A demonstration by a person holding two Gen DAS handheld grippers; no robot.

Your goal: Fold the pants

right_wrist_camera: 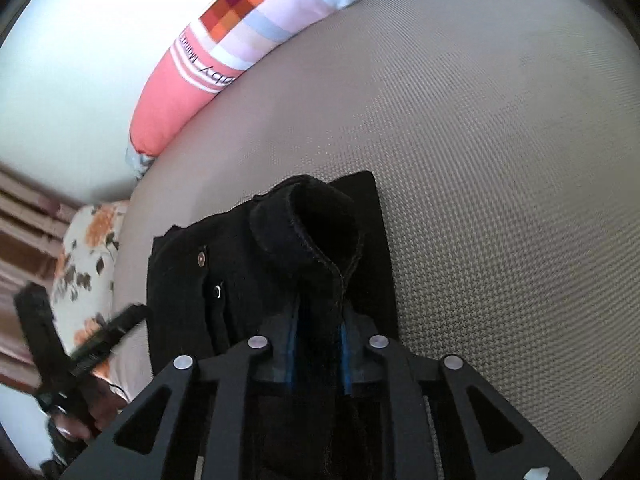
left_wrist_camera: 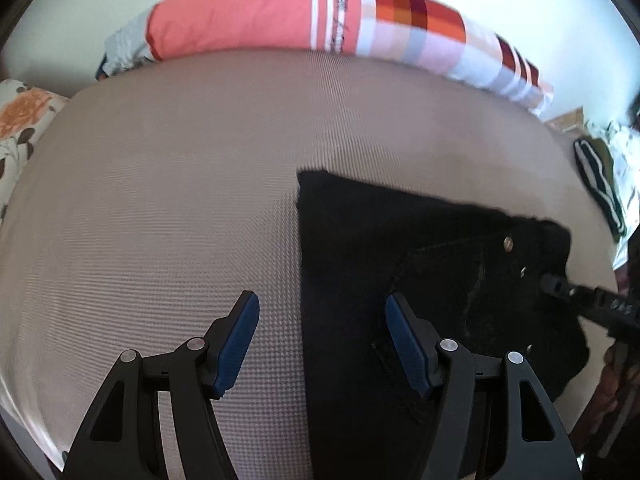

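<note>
The right claw (right_wrist_camera: 318,354) pinches a raised fold of the black pants (right_wrist_camera: 280,264) on the bed (right_wrist_camera: 500,160). The left claw (left_wrist_camera: 322,340) hangs open and empty, the pants' edge between its fingers.

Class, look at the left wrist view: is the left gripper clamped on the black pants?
No. The left gripper stands open above the pants, its blue pads apart with nothing pinched between them.

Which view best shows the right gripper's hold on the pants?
The right wrist view: its fingers pinch a raised fold of the black pants. The left wrist view shows only that gripper's tip at the pants' edge.
</note>
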